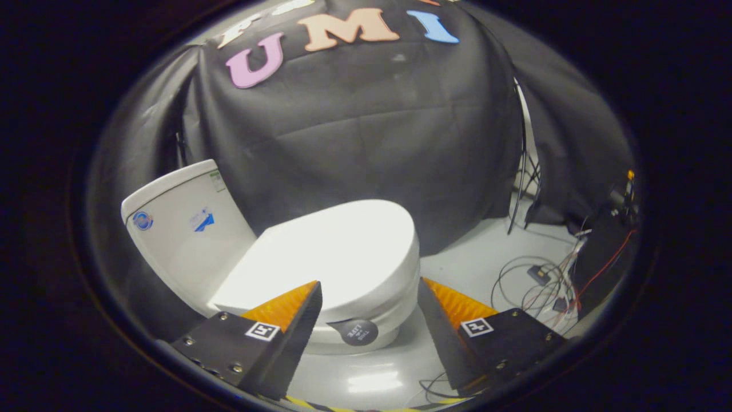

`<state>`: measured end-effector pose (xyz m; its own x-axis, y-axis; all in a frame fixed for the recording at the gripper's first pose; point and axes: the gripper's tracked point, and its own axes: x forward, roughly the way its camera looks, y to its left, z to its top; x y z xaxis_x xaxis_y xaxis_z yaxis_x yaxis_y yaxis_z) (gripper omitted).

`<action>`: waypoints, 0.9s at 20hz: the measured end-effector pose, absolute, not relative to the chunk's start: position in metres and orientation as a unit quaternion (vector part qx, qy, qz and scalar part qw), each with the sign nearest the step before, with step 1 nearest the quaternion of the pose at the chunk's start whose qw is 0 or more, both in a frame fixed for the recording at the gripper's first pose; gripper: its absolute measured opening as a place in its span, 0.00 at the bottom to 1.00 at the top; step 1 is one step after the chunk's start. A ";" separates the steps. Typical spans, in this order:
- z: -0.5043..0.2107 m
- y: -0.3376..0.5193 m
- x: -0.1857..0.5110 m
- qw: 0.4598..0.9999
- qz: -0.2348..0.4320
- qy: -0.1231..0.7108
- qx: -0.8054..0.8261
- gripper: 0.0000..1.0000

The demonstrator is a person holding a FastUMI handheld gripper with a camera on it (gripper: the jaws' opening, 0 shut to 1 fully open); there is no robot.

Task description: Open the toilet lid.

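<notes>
A white toilet (pixel 394 309) stands just ahead of my fingers, its lid (pixel 337 252) lying flat and closed over the seat. Its tank (pixel 183 229) rises behind the lid, against the black cloth wall. A round dark tag (pixel 354 332) is stuck on the side of the bowl, below the lid's rim, between my fingers. My gripper (pixel 369 283) is open, with the side edge of the lid in the wide gap between the fingertips. Neither finger touches the toilet.
Grey floor (pixel 474 252) spreads past the toilet. Loose cables and small devices (pixel 543 280) lie on it near a dark box (pixel 606 252). A thin stand leg (pixel 521 171) runs down the cloth wall. Striped tape (pixel 320 405) lies on the floor under my fingers.
</notes>
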<state>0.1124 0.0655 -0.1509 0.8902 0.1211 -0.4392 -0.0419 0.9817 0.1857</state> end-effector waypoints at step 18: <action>-0.224 0.098 0.108 0.851 0.047 0.346 0.392 0.43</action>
